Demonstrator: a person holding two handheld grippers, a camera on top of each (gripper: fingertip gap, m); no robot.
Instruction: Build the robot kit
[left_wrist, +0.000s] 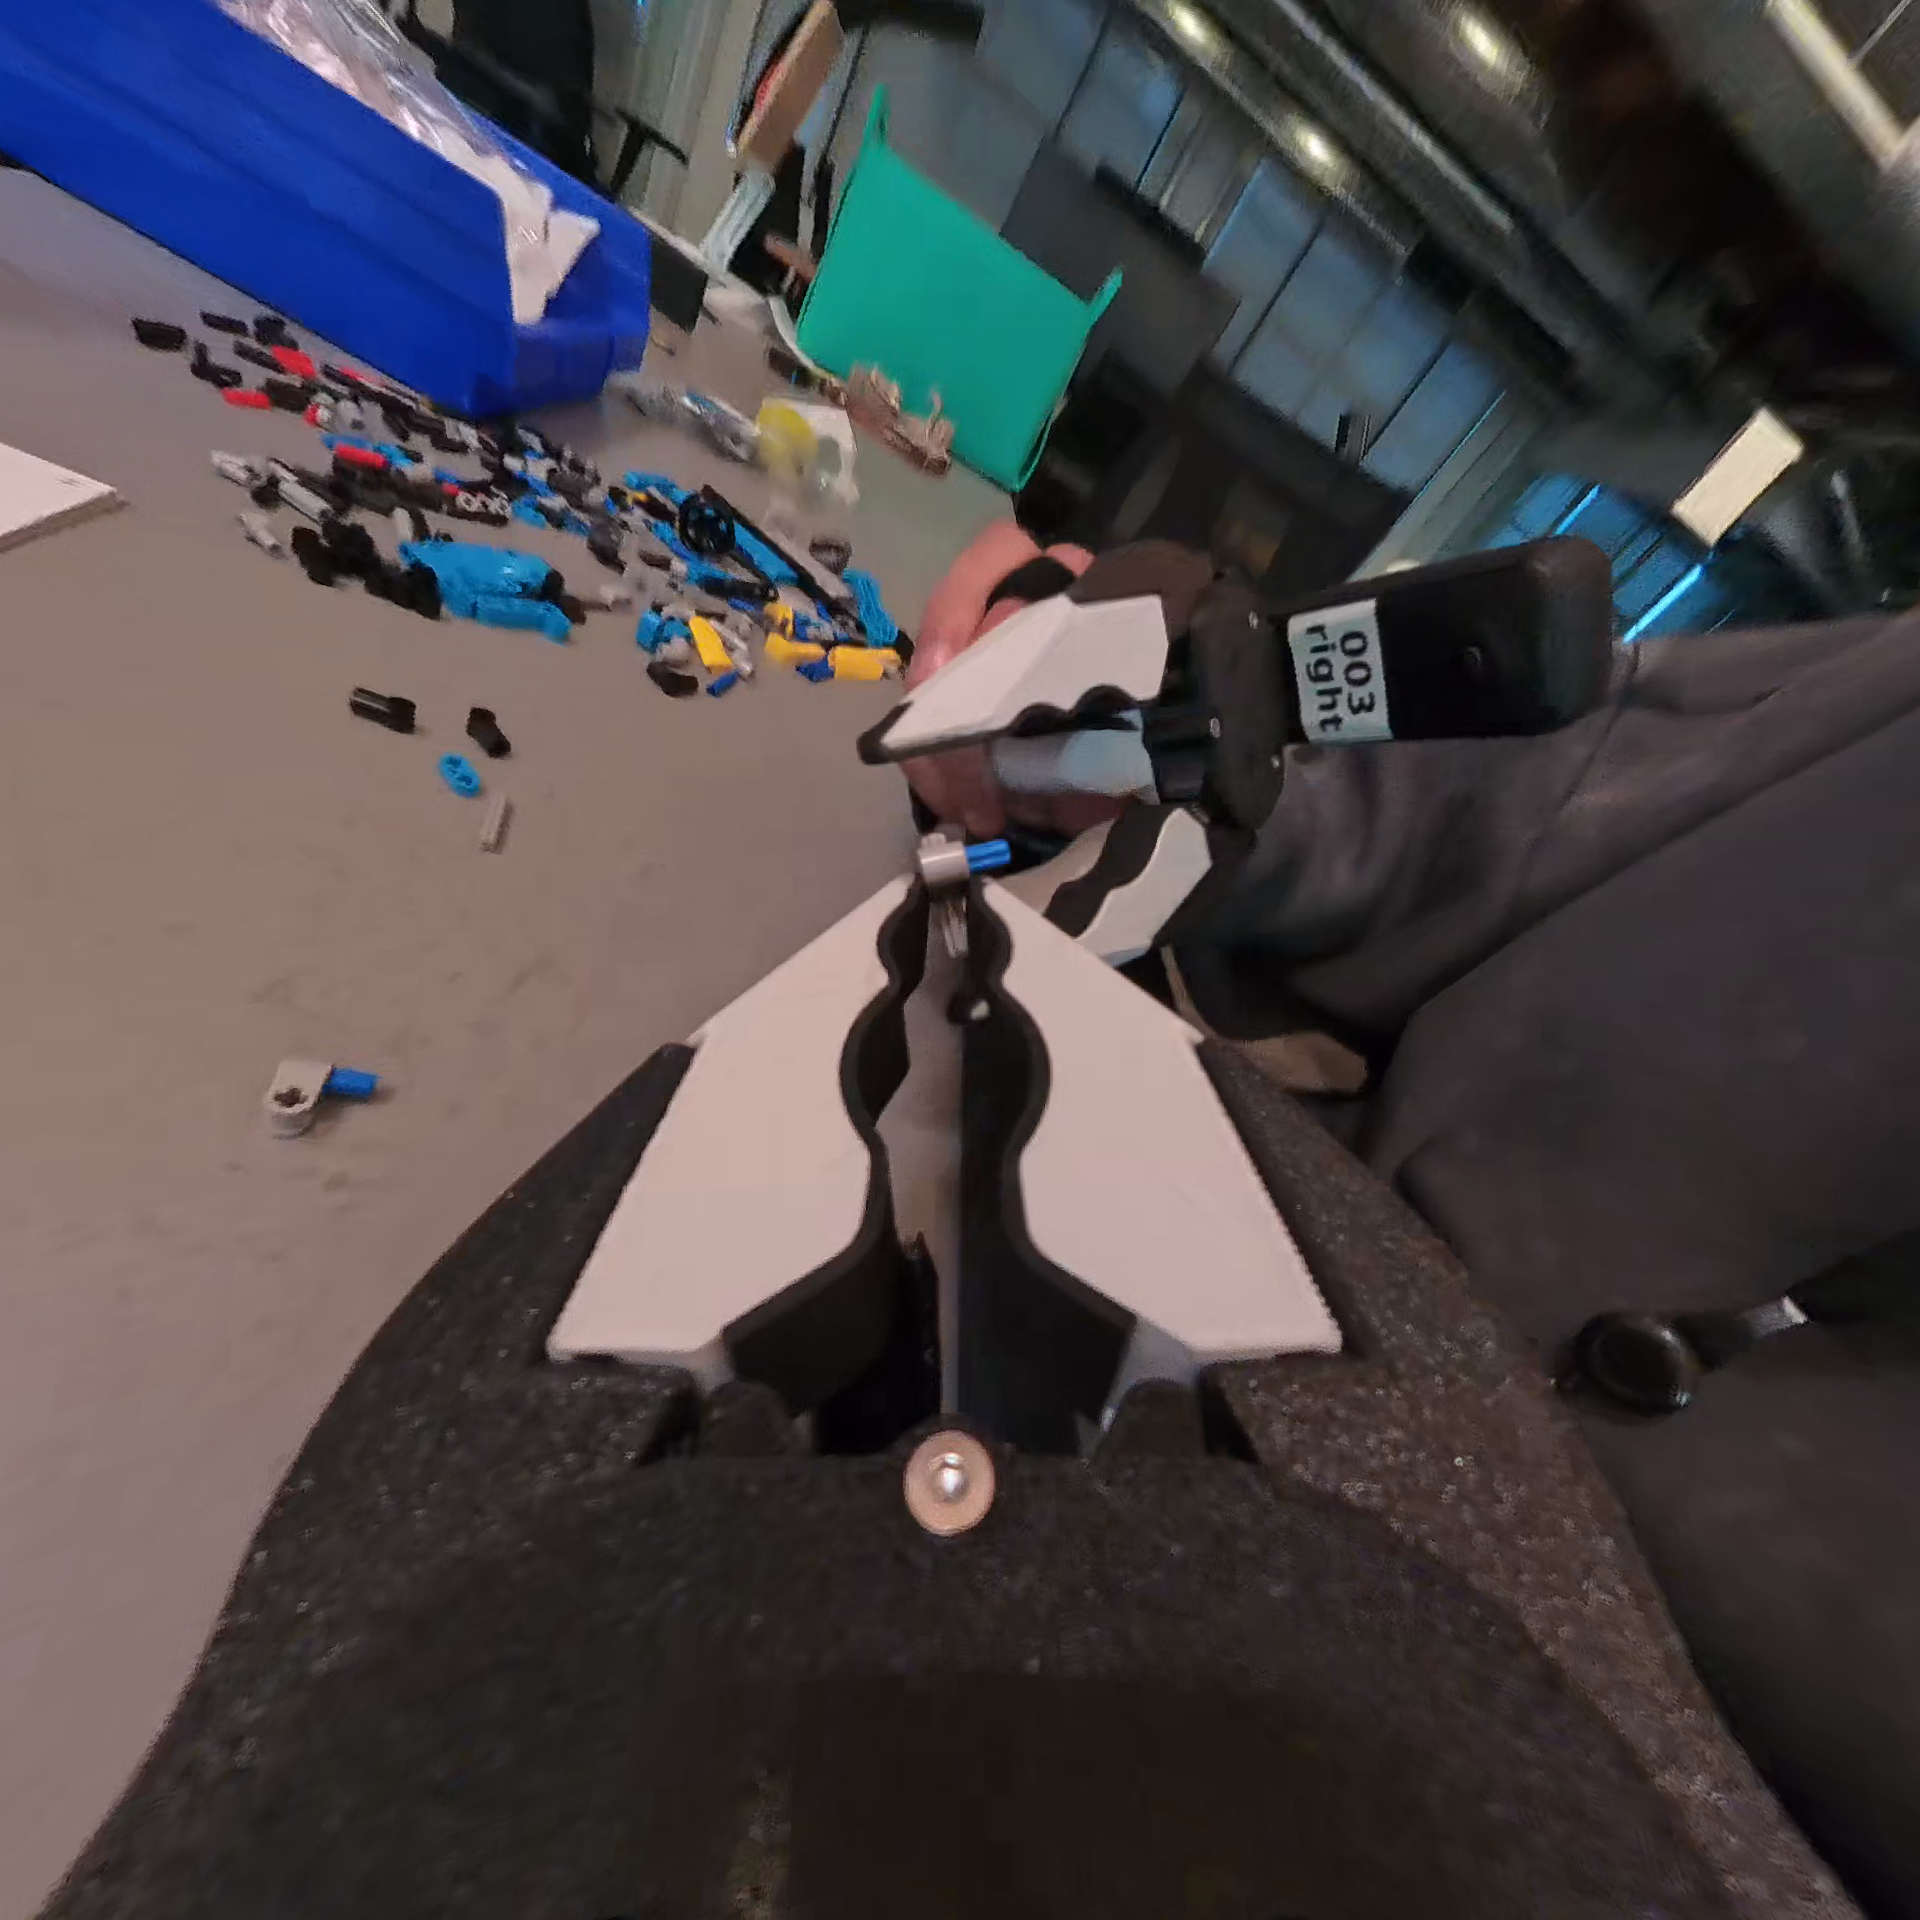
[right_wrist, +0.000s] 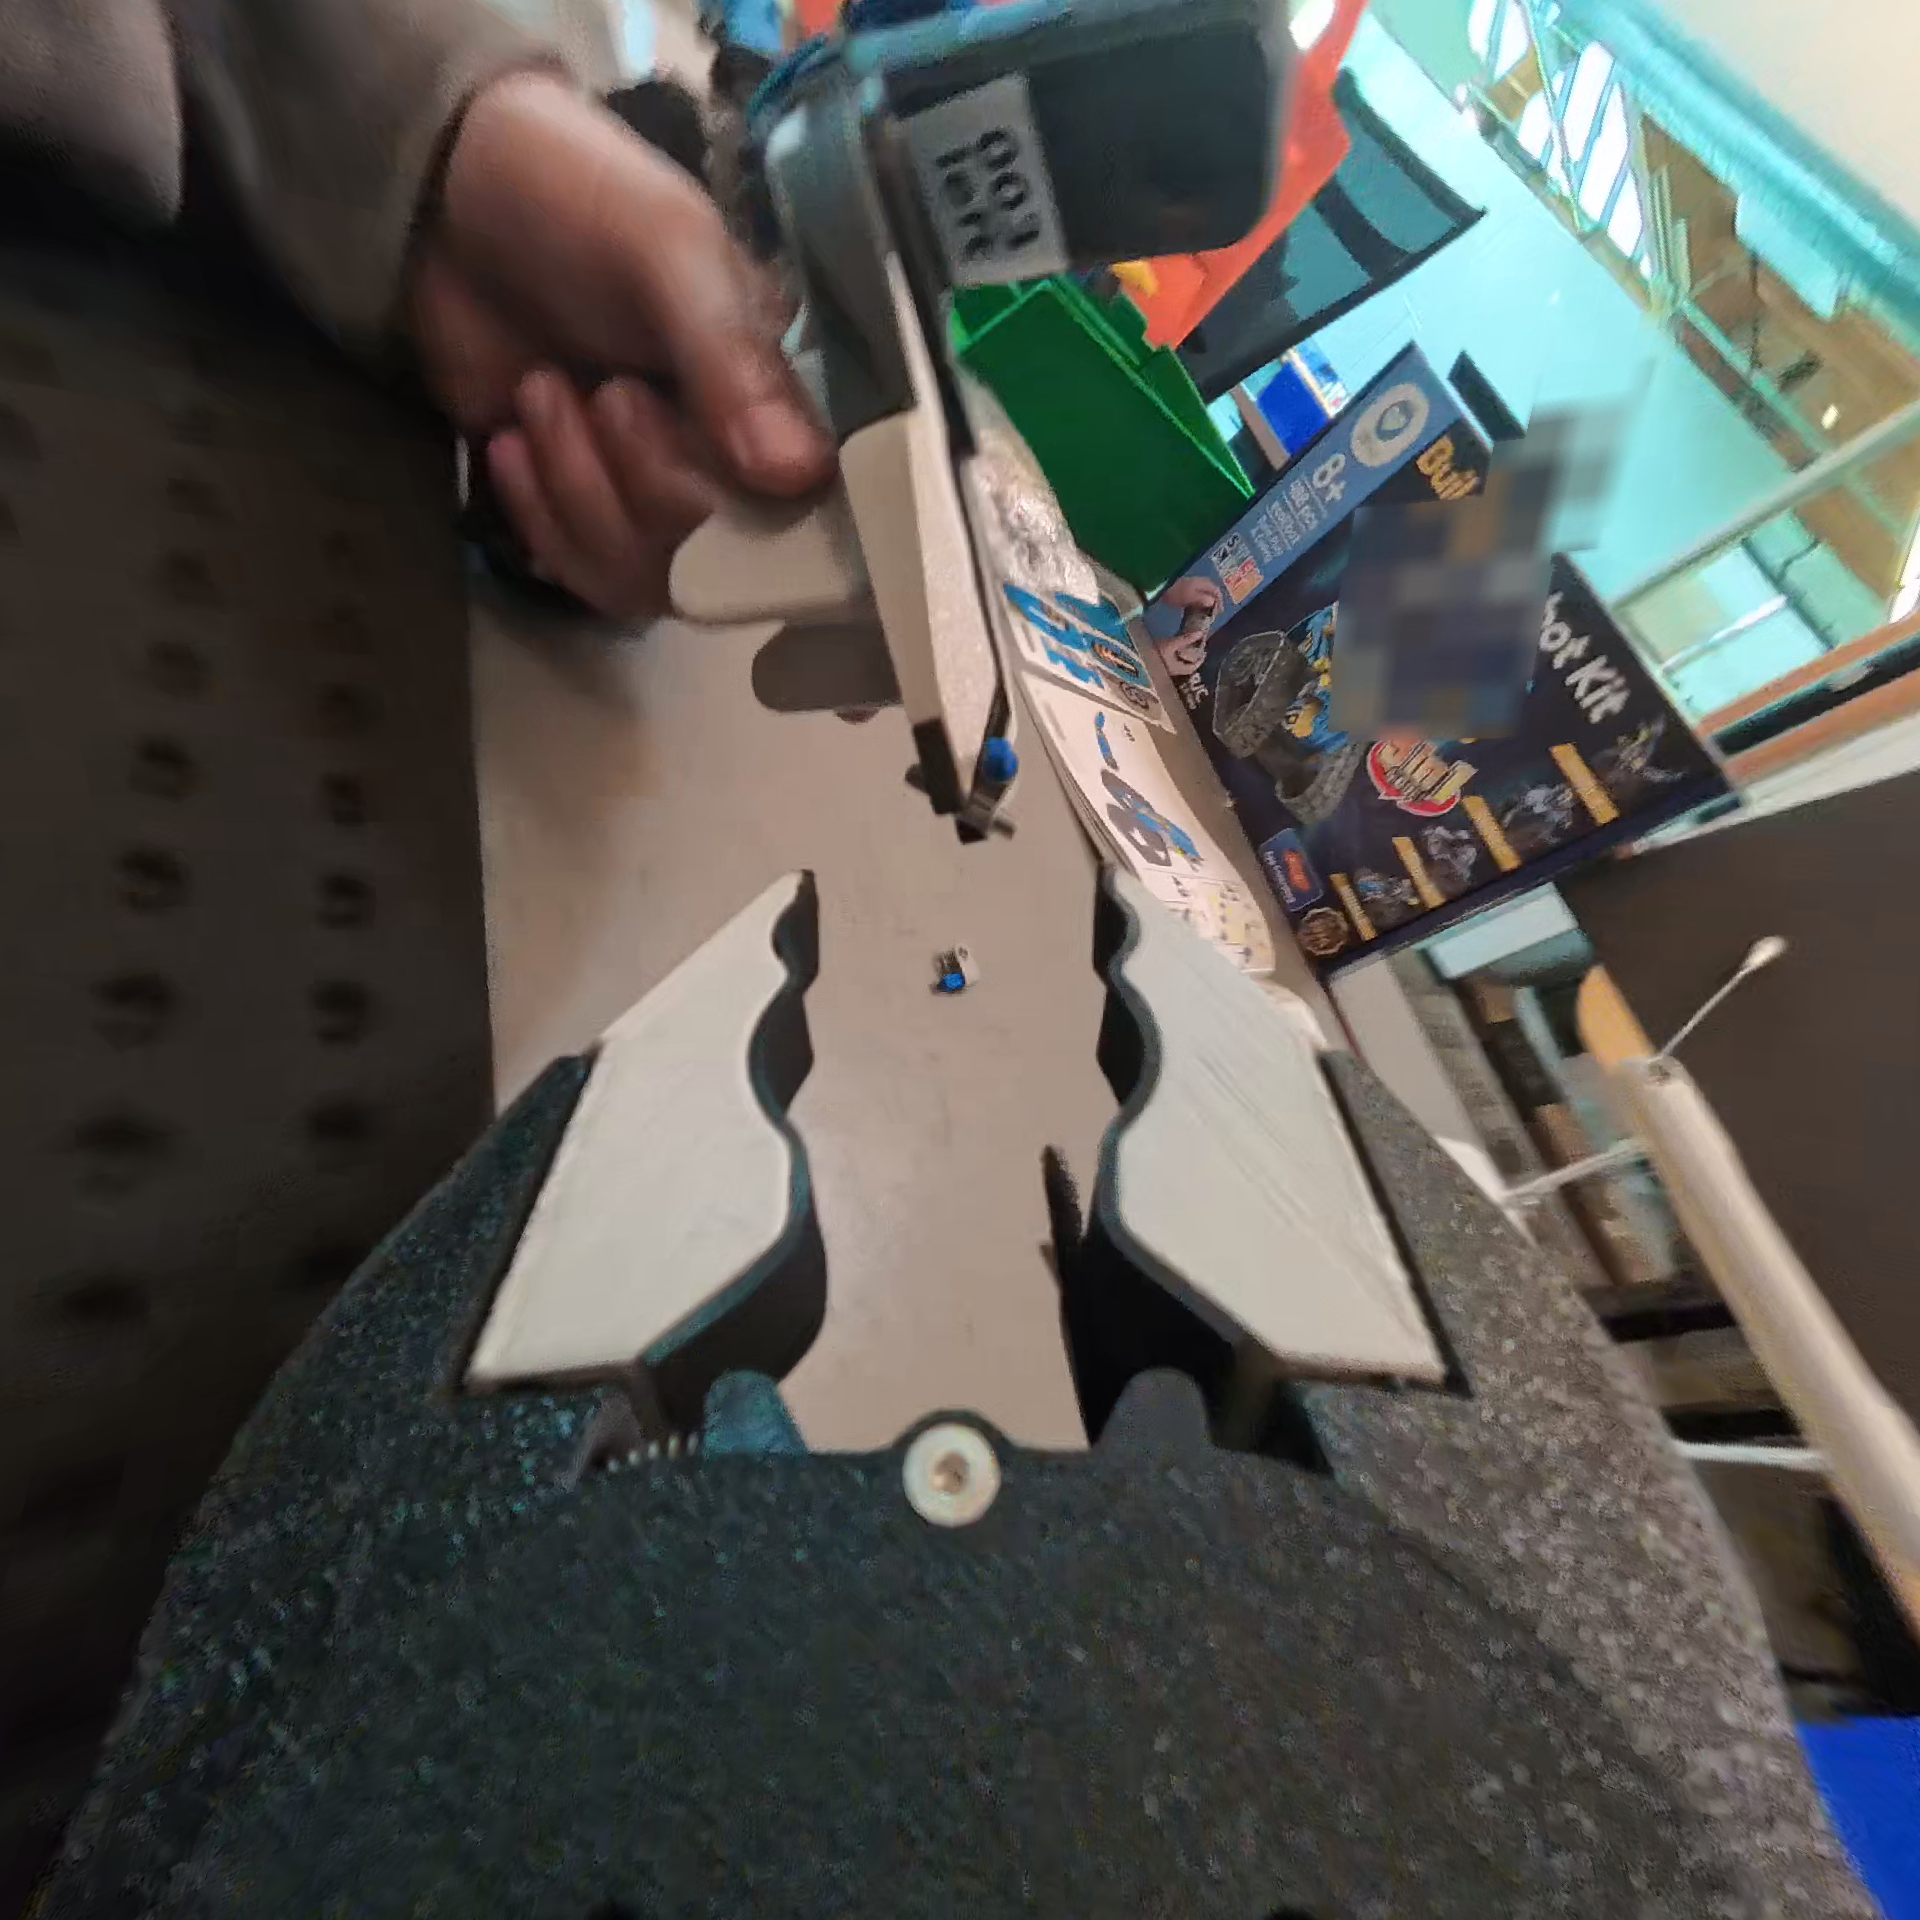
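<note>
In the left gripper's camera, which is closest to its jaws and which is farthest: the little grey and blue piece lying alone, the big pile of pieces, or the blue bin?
1. Grey and blue piece: lies alone on the table, left of the left gripper.
2. Pile of pieces: farther back on the table, upper left.
3. Blue bin: behind the pile, at the far top left.

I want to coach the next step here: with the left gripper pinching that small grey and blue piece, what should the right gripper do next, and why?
Probably ease the right gripper forward toward the blue pin. Its jaws stand open and empty, while the left gripper is shut on the grey connector, whose pin juts out unobstructed, facing the right gripper.
</note>
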